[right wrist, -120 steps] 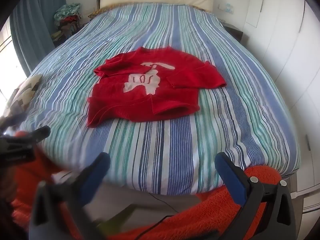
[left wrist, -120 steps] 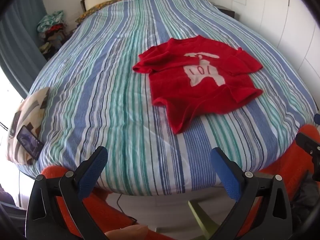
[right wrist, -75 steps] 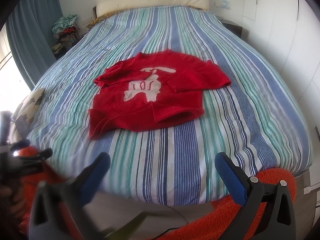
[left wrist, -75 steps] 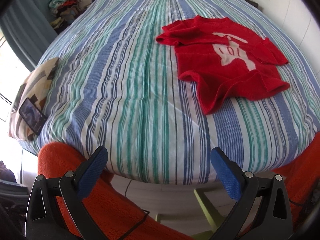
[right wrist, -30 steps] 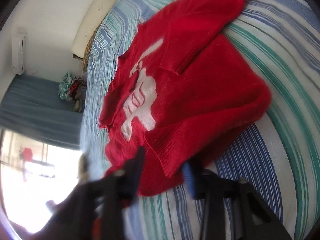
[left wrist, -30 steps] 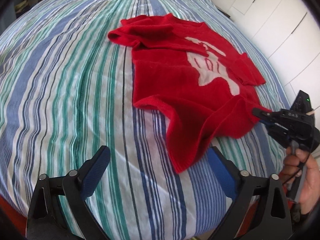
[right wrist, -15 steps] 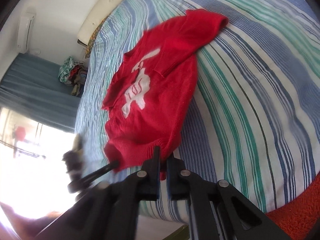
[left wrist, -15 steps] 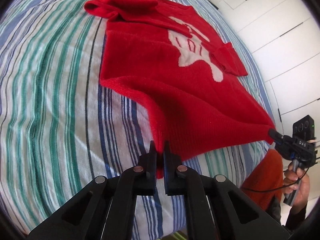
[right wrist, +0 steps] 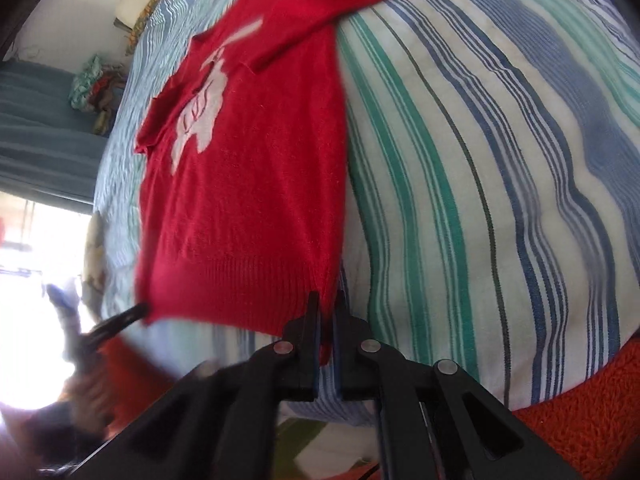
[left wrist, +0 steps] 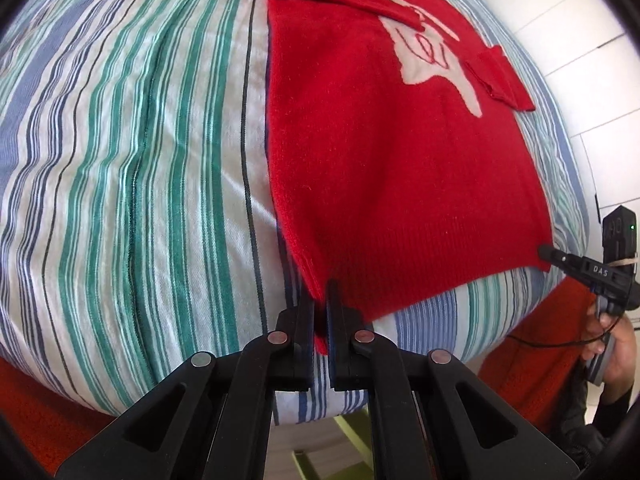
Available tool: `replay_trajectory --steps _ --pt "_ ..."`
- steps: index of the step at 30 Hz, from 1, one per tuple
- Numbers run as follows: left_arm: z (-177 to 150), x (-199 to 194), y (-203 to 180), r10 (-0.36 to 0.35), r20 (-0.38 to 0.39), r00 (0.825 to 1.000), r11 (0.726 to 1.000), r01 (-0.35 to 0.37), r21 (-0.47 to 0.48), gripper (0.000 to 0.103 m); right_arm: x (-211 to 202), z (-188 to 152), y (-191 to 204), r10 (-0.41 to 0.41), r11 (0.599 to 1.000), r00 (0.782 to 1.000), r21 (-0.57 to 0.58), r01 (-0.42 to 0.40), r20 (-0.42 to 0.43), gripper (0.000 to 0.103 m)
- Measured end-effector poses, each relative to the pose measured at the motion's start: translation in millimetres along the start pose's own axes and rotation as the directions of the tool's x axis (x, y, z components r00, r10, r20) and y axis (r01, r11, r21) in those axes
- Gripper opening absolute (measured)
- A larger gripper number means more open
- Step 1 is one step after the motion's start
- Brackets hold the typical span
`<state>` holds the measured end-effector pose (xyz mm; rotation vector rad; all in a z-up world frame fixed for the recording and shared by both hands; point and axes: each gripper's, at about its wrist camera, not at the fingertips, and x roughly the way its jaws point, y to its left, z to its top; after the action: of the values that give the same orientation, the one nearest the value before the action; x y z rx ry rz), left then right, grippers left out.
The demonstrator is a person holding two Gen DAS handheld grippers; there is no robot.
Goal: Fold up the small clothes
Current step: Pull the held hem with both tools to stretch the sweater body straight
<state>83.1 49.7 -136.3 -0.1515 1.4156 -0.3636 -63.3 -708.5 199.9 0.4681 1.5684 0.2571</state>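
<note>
Sweater [left wrist: 400, 168] stretched lengthwise up striped bed [left wrist: 132, 152], hem corners pinched shut in left gripper [left wrist: 320, 312] and right gripper [right wrist: 328, 320].

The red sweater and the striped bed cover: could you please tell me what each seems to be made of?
Sweater: looks like soft knit, perhaps wool or acrylic; matte, slightly fuzzy, with a ribbed hem. Bed cover: likely woven cotton; smooth, faint sheen, fine creases.

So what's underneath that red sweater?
The red sweater lies on a striped bedspread, which shows all around it. The left gripper and right gripper pinch its hem corners. Whatever lies directly beneath the fabric is covered.
</note>
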Motion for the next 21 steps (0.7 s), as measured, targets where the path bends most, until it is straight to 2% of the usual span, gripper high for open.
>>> replay_trajectory --steps 5,11,17,21 --pt "-4 1 -1 0.03 0.007 1.0 1.0 -0.03 -0.004 0.003 0 3 6 -0.067 0.997 0.998 -0.038 0.068 0.008 0.005" --pt "-9 -13 -2 0.007 0.041 0.999 1.0 -0.006 -0.023 0.003 -2 2 16 -0.137 0.986 0.99 -0.097 0.134 -0.018 0.005" --pt "-9 13 8 0.025 -0.008 1.0 0.997 -0.025 -0.077 0.003 9 5 16 -0.21 0.972 0.977 -0.12 0.203 -0.047 0.005" --pt "-12 13 7 0.042 0.001 0.999 0.995 -0.041 -0.089 0.003 23 4 12 -0.218 0.972 0.975 -0.099 0.213 -0.047 0.004"
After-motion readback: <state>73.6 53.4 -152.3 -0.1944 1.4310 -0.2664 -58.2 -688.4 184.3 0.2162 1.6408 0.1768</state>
